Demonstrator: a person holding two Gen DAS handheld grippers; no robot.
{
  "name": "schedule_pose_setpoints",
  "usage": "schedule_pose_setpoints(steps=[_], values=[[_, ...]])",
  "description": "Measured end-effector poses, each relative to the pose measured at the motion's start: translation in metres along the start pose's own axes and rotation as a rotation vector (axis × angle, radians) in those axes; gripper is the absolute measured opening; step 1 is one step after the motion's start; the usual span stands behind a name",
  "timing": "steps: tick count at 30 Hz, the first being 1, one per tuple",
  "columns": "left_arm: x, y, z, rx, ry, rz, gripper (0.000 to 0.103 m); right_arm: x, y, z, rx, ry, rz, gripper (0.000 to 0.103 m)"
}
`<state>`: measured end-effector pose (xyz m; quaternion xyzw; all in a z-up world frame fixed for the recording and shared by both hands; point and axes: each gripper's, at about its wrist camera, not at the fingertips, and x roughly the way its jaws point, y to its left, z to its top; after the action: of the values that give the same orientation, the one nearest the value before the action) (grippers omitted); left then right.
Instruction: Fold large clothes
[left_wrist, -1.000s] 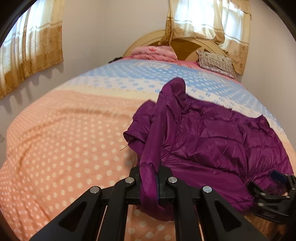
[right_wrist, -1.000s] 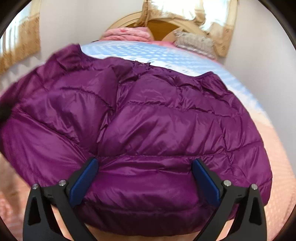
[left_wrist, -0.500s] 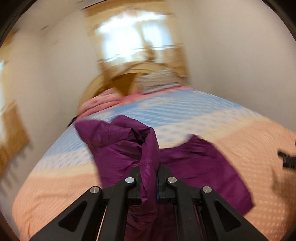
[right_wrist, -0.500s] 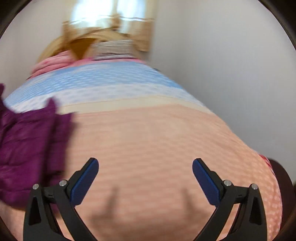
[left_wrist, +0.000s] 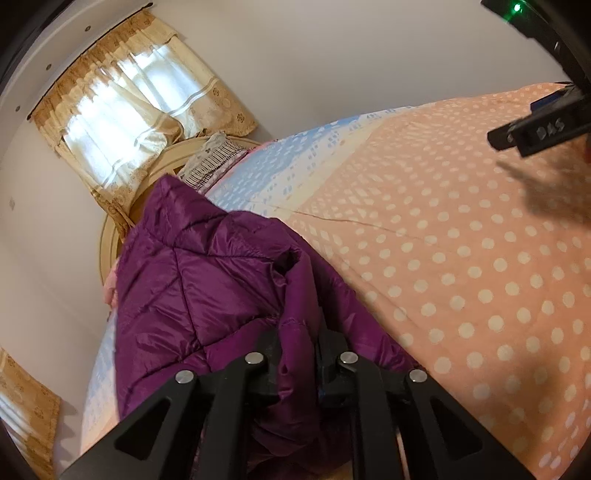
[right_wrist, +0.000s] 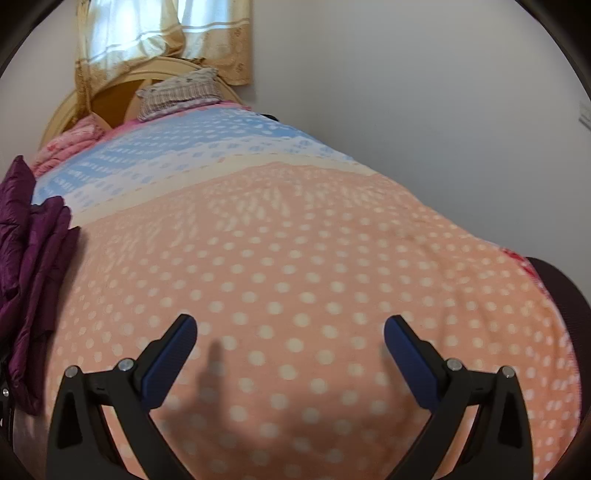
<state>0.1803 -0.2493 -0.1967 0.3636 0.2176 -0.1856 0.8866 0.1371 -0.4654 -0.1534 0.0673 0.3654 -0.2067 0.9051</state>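
Note:
A purple quilted puffer jacket (left_wrist: 207, 280) hangs bunched from my left gripper (left_wrist: 299, 354), which is shut on a fold of its edge and holds it lifted above the bed. The same jacket shows at the left edge of the right wrist view (right_wrist: 33, 266). My right gripper (right_wrist: 290, 332) is open and empty, its blue pads (right_wrist: 406, 350) spread wide over the peach dotted bedspread (right_wrist: 295, 266). It also shows at the upper right of the left wrist view (left_wrist: 539, 129), apart from the jacket.
The bed cover turns blue and white (right_wrist: 192, 155) toward the wooden headboard (right_wrist: 110, 96). Pillows (right_wrist: 181, 92) and a pink folded blanket (right_wrist: 70, 144) lie at the head. A curtained window (left_wrist: 118, 110) is behind. A white wall (right_wrist: 424, 110) runs along the bed's right side.
My left gripper has lifted and swung the jacket to the left, tilting the view. My right gripper has let go of the jacket and moved right over bare bedspread.

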Motion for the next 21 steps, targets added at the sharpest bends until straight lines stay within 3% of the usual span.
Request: schedule_pose_setpoints(steps=[1, 2, 3, 4, 5, 6, 8, 11, 12, 16, 21], values=[[-0.010, 0.001, 0.002, 0.011, -0.016, 0.006, 0.018, 0.000, 0.002, -0.001, -0.005, -0.004, 0.004, 0.103], [-0.021, 0.000, 0.007, 0.020, -0.038, 0.004, 0.030, -0.001, 0.004, -0.002, -0.010, -0.007, 0.010, 0.103], [-0.032, -0.001, 0.008, 0.026, -0.058, 0.003, 0.053, -0.001, 0.007, -0.003, -0.017, -0.008, 0.011, 0.103], [-0.051, -0.001, 0.008, 0.037, -0.107, 0.012, 0.069, -0.002, 0.009, -0.003, -0.023, -0.010, 0.007, 0.103], [-0.061, 0.000, 0.009, 0.039, -0.140, 0.022, 0.098, -0.003, 0.011, -0.003, -0.026, -0.011, 0.004, 0.103], [-0.076, 0.001, 0.006, 0.038, -0.180, 0.031, 0.102, -0.003, 0.012, -0.003, -0.029, -0.013, 0.001, 0.103], [-0.097, 0.011, 0.002, 0.030, -0.209, 0.009, 0.102, -0.004, 0.015, -0.002, -0.031, -0.011, -0.003, 0.103], [-0.100, 0.050, -0.010, -0.063, -0.165, 0.025, 0.102, -0.008, 0.026, 0.007, -0.042, -0.016, 0.002, 0.102], [-0.097, 0.069, -0.014, -0.105, -0.143, 0.045, 0.102, -0.010, 0.031, 0.011, -0.046, -0.019, 0.011, 0.096], [-0.066, 0.152, -0.036, -0.298, -0.016, 0.210, 0.102, -0.021, 0.070, 0.042, -0.049, -0.033, 0.100, 0.079], [-0.002, 0.263, -0.058, -0.624, 0.196, 0.434, 0.102, -0.043, 0.158, 0.101, -0.062, -0.066, 0.216, 0.058]])
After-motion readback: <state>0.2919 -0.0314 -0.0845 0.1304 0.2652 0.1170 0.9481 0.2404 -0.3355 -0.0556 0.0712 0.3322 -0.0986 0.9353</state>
